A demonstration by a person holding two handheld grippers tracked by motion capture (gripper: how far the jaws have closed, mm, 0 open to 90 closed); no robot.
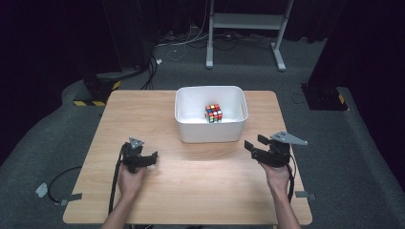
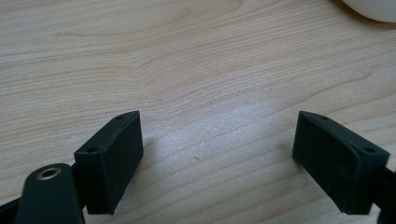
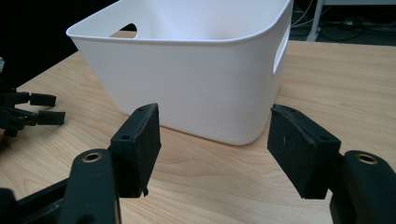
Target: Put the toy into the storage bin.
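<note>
A colourful puzzle cube (image 1: 214,113) lies inside a white plastic bin (image 1: 184,125) at the middle back of the wooden table (image 1: 200,181). My left gripper (image 1: 154,158) rests low over the table, left of and in front of the bin, open with bare wood between its jaws (image 2: 217,154). My right gripper (image 1: 255,142) is held right of the bin's front corner, open and empty; the right gripper view has its jaws (image 3: 215,149) facing the bin's wall (image 3: 196,88) a short way off. The cube is hidden from both gripper views.
Beyond the table's far edge stand a white metal frame (image 1: 246,21), cables (image 1: 181,45) on grey carpet and dark stands (image 1: 98,90). In the right gripper view the left gripper (image 3: 28,112) is at the far left. Bare table lies between both hands.
</note>
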